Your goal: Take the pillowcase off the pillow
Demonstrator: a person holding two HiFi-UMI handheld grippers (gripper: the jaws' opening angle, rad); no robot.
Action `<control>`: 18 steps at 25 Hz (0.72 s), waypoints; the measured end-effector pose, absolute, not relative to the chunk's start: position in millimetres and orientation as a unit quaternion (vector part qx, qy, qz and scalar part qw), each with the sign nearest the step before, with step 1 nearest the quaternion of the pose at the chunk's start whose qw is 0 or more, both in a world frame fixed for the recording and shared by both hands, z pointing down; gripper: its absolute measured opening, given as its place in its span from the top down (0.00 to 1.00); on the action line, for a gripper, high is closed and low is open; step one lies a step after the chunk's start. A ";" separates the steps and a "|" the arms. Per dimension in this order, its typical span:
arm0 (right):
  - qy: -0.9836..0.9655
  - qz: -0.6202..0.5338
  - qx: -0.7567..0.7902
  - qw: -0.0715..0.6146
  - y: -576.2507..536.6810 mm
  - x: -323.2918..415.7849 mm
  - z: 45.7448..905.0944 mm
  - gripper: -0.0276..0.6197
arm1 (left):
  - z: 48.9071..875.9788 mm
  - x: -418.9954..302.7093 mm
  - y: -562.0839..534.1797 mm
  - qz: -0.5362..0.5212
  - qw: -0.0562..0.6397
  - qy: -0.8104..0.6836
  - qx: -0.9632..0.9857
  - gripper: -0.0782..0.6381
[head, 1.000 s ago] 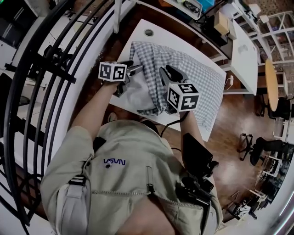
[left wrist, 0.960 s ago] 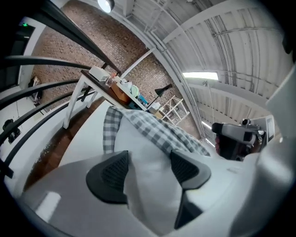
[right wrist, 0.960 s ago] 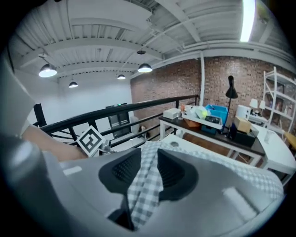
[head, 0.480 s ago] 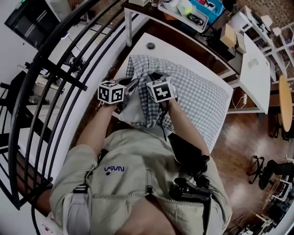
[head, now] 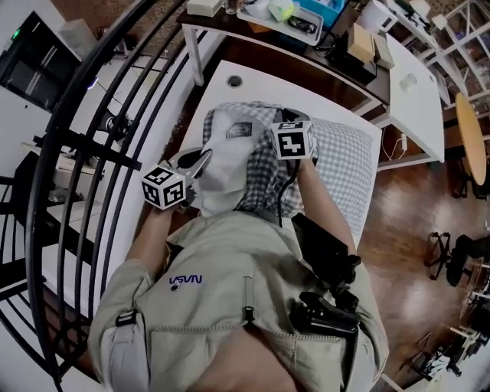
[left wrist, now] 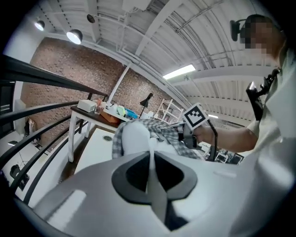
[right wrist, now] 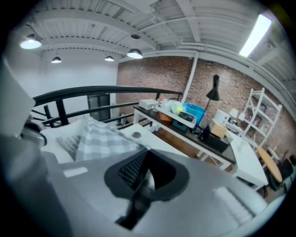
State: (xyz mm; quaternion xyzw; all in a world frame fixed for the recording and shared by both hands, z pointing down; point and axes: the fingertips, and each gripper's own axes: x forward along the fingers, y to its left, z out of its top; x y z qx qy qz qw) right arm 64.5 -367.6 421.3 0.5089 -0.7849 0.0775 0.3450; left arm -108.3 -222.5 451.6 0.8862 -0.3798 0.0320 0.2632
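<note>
Pulling opposite ways, I reckon. Left hand-held gripper (left wrist: 150, 156) at 8 o'clock, jaws just snapped shut, pinches the bare white pillow (head: 222, 164) as the anchor. Pillow sits about half out, mid worktop (head: 253, 80). Right hand-held gripper (right wrist: 148, 178) at 1 o'clock, jaws also just closed, bites the checked pillowcase (head: 264, 174) to drag it off. Case sleeves the pillow's 3 o'clock side.

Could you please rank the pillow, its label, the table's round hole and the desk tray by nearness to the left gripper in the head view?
From the left gripper:
1. pillow, pinched in its jaws.
2. label, higher on the pillow, rightward.
3. hole, in the white table beyond the pillow.
4. tray, farthest, at the view's top.
</note>
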 end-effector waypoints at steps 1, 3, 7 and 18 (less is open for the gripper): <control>-0.770 0.085 0.527 0.349 -367.6 86.0 424.1 0.95 | 449.8 -111.2 -217.6 0.024 0.263 -0.375 0.888 0.87; -0.741 0.113 0.559 0.355 -360.1 127.8 439.4 0.95 | 446.0 -112.5 -207.5 0.012 0.262 -0.363 0.894 0.87; -0.731 0.119 0.567 0.360 -343.8 147.4 466.8 0.95 | 455.9 -98.9 -200.1 0.035 0.250 -0.345 0.904 0.87; -0.768 0.069 0.519 0.368 -331.9 115.4 471.6 0.95 | 407.6 -96.4 -276.4 0.033 0.172 -0.424 0.889 0.60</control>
